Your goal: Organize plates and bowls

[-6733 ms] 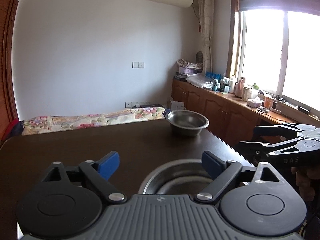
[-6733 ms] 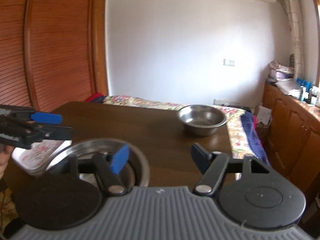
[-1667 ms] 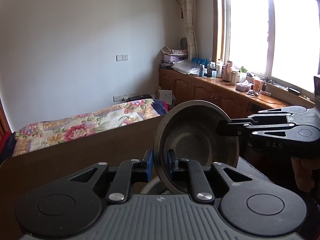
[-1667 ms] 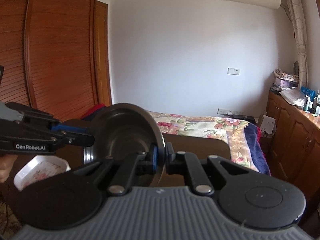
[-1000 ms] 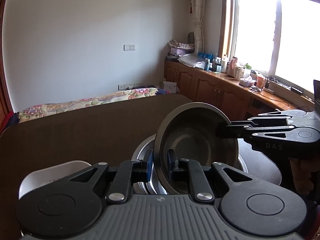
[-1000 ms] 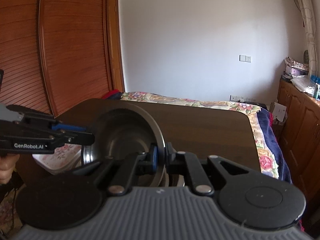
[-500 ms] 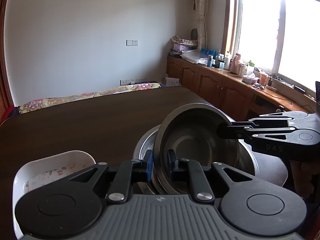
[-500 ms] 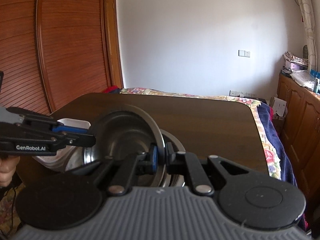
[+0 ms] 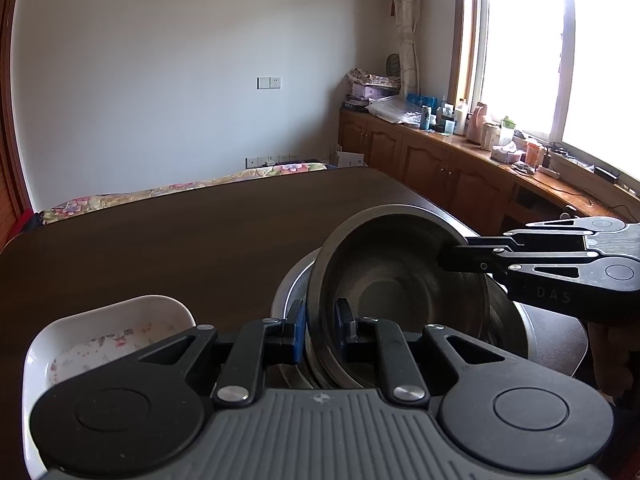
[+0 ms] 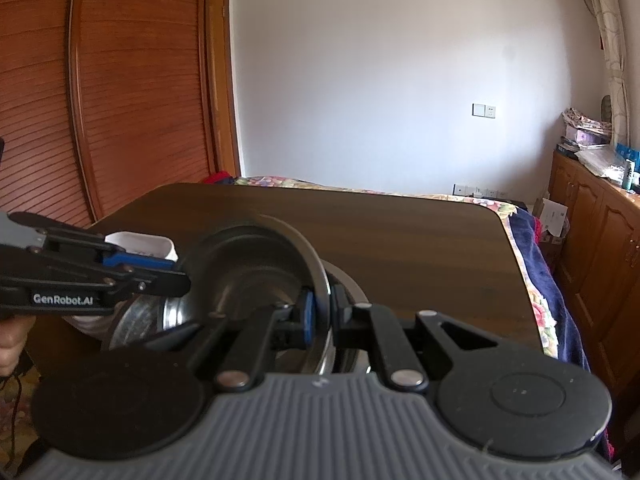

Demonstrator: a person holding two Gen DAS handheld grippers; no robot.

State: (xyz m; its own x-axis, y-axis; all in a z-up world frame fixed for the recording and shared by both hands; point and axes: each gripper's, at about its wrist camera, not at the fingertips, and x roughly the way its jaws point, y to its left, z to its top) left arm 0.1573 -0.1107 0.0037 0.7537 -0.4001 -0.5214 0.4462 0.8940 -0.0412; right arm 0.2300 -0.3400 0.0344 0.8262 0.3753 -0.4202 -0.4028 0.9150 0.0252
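Clamping opposite rims of the round steel bowl (image 9: 396, 280), both tools (image 9: 320, 326) (image 10: 320, 312) held it tilted into the wider steel basin (image 9: 290, 292), unreleased, beside the white floral dish (image 9: 100, 344).

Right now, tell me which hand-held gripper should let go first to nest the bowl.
Probably left: the left hand-held gripper pinches the steel bowl at its low rim, already inside the larger bowl; the right hand-held gripper can lower the raised side.

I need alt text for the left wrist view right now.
Both grippers, left and right, clamp the rim of a tilted steel bowl over a larger steel bowl on a dark table. A white floral dish sits at left.
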